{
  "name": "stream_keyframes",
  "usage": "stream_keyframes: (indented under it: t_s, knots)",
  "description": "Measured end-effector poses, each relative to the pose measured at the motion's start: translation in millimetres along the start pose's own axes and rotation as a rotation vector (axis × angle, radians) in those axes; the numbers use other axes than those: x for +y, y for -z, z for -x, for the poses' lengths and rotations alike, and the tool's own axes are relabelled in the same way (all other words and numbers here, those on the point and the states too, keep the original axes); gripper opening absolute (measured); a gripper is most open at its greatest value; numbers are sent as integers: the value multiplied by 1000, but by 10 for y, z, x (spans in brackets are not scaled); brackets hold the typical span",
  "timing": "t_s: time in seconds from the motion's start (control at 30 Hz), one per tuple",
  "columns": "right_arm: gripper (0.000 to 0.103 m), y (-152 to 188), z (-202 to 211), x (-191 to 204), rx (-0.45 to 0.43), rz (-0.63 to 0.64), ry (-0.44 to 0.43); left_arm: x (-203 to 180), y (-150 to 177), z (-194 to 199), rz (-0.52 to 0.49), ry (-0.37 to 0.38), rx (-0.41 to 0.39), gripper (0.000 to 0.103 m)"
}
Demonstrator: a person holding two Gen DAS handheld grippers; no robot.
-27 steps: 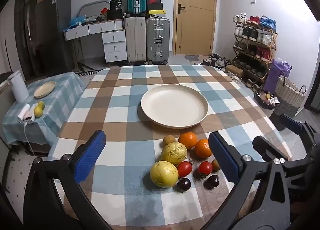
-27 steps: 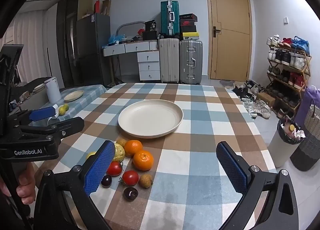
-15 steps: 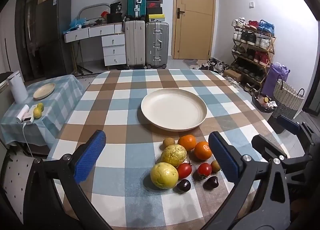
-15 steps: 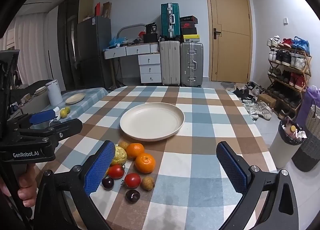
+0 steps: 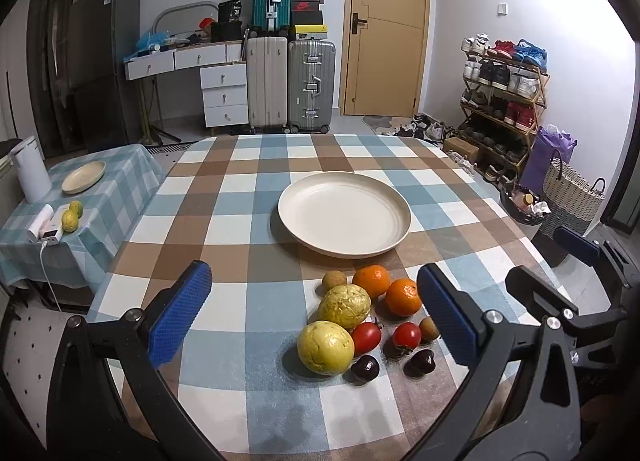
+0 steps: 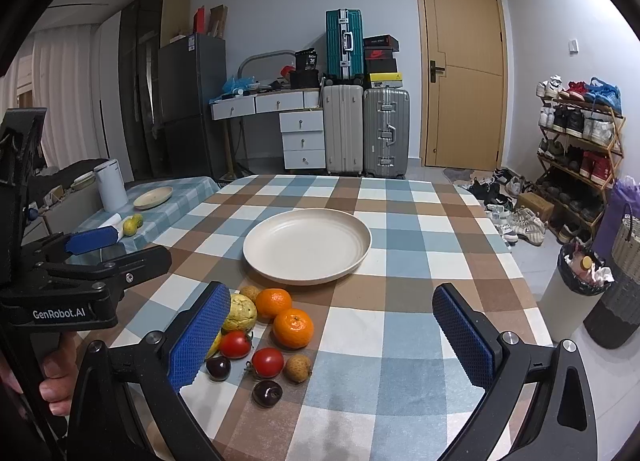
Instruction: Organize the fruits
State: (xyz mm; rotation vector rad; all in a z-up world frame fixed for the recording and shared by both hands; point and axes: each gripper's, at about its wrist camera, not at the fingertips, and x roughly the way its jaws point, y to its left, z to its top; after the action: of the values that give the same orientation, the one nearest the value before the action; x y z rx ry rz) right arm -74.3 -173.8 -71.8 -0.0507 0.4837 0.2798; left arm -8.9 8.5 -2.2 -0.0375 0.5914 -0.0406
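Checked cloth covers the counter (image 5: 240, 197), bearing a cream plate (image 5: 344, 217). Just before it cluster the fruits (image 5: 360, 317). Both the left claw (image 5: 316, 313) and right claw (image 6: 340, 333) hover spread wide, holding nothing.

Black plastic left gripper (image 5: 312, 317) w/ blue textured pads (image 5: 180, 319), silver screws, "GenRobot.AI" marking.

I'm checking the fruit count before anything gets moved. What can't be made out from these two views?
- Right wrist view: the smooth yellow fruit is mostly hidden behind a blue finger pad of the right gripper.
- Left wrist view: a small brown fruit is partly covered by a finger pad of the left gripper.
- Both views: the table's near edge is cut off by the frame and gripper bodies.
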Motion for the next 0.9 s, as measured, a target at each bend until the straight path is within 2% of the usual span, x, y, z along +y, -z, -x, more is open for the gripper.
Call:
stream_keyframes:
  t_s: [0.9]
  knots:
    - [103, -3, -2, 28, 2, 11, -2, -12, -7, 4, 3, 1, -1, 102]
